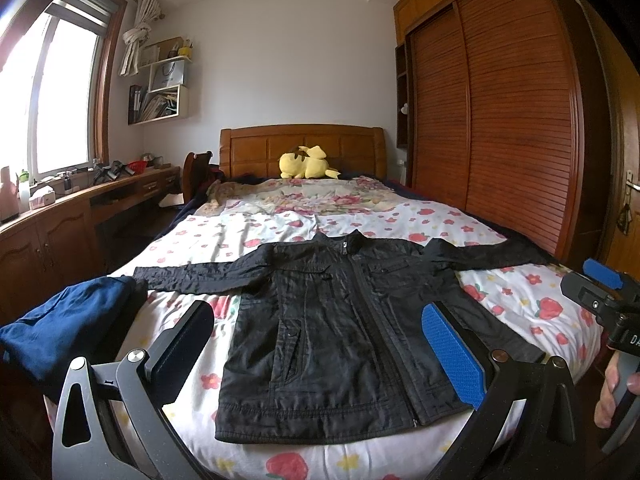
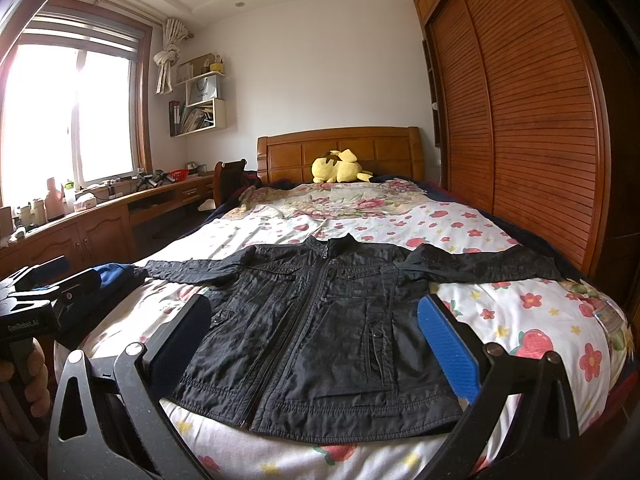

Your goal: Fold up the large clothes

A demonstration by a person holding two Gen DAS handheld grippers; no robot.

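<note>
One black jacket lies flat, zipped, sleeves out, on the floral bed. One blue garment sits left of it. Both tools, left and right, hang spread, holding nothing. The left handle seems to read "GenRobot.AI".

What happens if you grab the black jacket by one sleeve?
The black jacket would probably flop and drape: its thin fabric is wrinkled and lies flat on the bed. Its slight sheen hints it may slip. It likely drags rather than lifts whole.
</note>
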